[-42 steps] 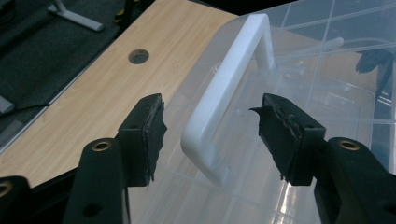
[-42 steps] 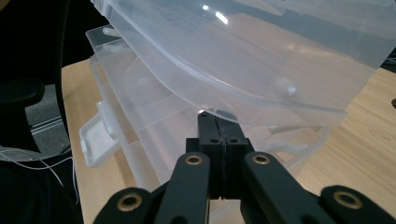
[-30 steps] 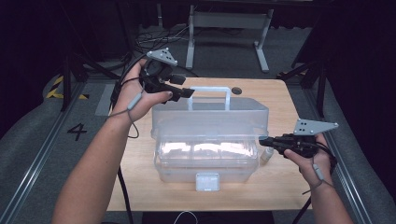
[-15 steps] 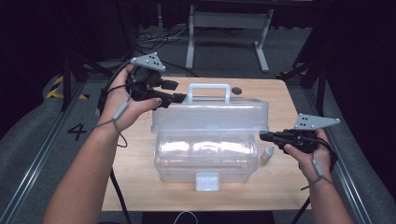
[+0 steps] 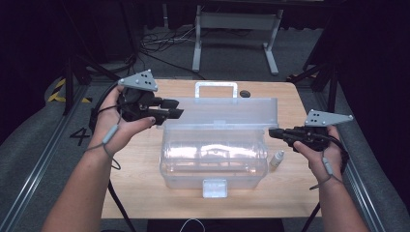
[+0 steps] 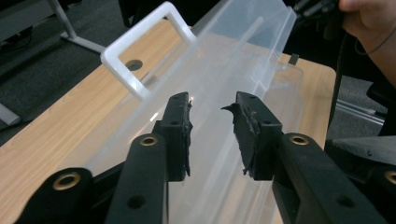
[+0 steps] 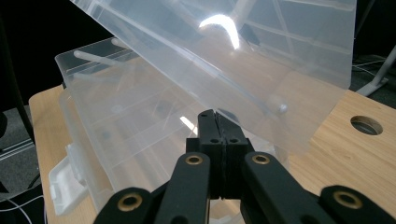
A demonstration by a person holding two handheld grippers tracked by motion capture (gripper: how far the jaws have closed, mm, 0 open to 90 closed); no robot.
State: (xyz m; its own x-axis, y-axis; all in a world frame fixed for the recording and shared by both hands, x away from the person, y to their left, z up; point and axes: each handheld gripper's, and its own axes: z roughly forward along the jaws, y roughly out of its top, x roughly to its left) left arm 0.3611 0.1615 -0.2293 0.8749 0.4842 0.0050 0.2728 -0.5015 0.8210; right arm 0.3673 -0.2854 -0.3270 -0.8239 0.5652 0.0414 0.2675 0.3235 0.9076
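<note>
Box (image 5: pixel 212 154): clear plastic, rounded rectangular tub, glossy with glare patches; centre of the high view, on the table.
Lid (image 5: pixel 227 113): translucent flat panel, swung up and standing behind the tub, upper centre of the high view; ribbed inner face and a bright curved highlight in the right gripper view.
Handle (image 5: pixel 216 89): white, squared loop on the lid's top edge, above the lid in the high view; upper left of the left gripper view.
Latch (image 5: pixel 214 188): small pale rectangular tab, lower front of the tub.
Table (image 5: pixel 140 183): light wood grain, smooth, rounded corners, a round hole near the handle.
Bottle (image 5: pixel 276 160): tiny, clear with white cap, right of the tub on the table, just beside its wall.
Left gripper (image 5: pixel 174 108): black jaws with rough torn pads, partly apart and just closing in, nothing between them; tips near the lid's left edge, not pressing it.
Right gripper (image 5: pixel 271 133): jaws clenched flat together, nothing held; tips at the tub's right end, contact unclear.
</note>
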